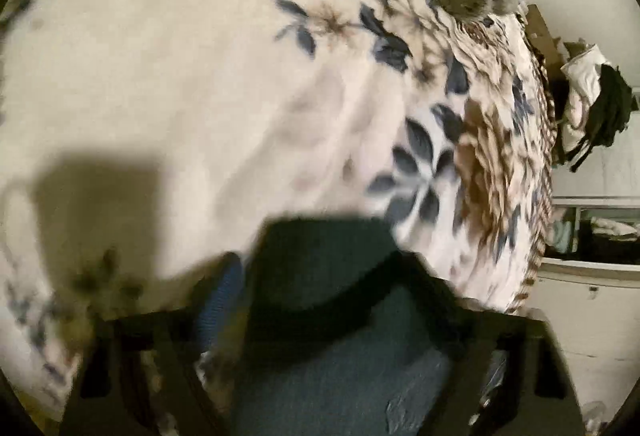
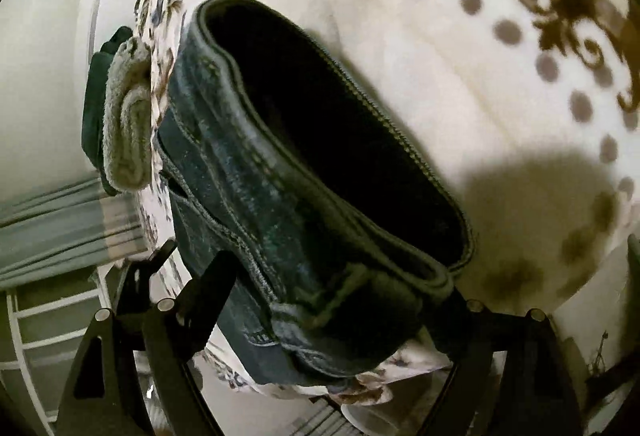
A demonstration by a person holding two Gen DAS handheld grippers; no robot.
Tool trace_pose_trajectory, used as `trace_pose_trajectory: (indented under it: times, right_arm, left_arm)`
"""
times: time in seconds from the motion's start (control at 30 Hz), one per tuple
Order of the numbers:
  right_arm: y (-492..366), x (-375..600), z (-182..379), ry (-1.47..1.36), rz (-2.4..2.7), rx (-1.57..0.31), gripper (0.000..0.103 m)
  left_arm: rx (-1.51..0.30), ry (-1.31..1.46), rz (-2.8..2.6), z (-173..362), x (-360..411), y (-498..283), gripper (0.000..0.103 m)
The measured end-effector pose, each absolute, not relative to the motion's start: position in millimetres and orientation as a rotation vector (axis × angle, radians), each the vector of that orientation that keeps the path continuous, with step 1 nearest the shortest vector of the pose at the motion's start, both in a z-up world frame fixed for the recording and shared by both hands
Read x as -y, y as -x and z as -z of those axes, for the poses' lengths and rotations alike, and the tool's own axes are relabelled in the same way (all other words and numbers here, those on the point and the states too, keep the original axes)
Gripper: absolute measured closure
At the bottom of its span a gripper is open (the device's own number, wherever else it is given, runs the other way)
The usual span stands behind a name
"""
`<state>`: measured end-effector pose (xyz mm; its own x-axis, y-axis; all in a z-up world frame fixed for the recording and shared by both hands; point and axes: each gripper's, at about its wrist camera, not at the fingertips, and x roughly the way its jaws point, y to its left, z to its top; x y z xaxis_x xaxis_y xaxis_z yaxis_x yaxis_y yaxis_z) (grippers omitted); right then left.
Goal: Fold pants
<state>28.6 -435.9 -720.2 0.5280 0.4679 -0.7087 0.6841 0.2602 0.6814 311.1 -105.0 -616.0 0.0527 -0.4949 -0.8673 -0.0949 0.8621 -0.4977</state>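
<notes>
A: Where are the dark blue denim pants (image 2: 304, 171) found?
B: On the floral bed blanket (image 2: 420, 47), waistband stretching eleven to five, between the parted right tool (image 2: 332, 300); the left tool's (image 1: 320, 300) grip cannot be judged.

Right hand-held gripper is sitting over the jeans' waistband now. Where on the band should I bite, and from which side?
Grip the near end of the waistband, where the jeans show a thick seamed edge between the wide-open fingers of the right hand-held gripper. Come from the open waist side, one finger inside the dark opening, one outside: the band stands up as a firm rim there.
</notes>
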Motion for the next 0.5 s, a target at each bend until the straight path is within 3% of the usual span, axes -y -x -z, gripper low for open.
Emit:
trace_pose_trajectory:
  times: [0.03,0.07,0.1,0.23,0.43,0.5]
  right_arm:
    - [-30,439,720,-1.371,0.2,-1.097,0.015]
    - [-32,441,719,-1.364,0.205,-1.099,0.016]
    - [-32,440,719,-1.358,0.211,-1.1,0.017]
    - [-31,452,717,-1.364,0.253,-1.085,0.024]
    - [-33,458,714,-1.337,0.27,-1.111,0.024]
    - [-32,461,716,-1.375,0.258,-1.119,0.023]
  left_arm:
    - [-1.499,0.47,0.32,618,106,-313,0.062]
    - [-1.484,0.448,0.328,617,107,-315,0.081]
    - [-1.469,0.444,0.342,616,106,-315,0.088]
    - [-1.461,0.596,0.318,623,83,-317,0.093]
    - [-1.479,0.789,0.268,632,67,-321,0.095]
    - [-1.489,0.816,0.289,624,64,-320,0.081]
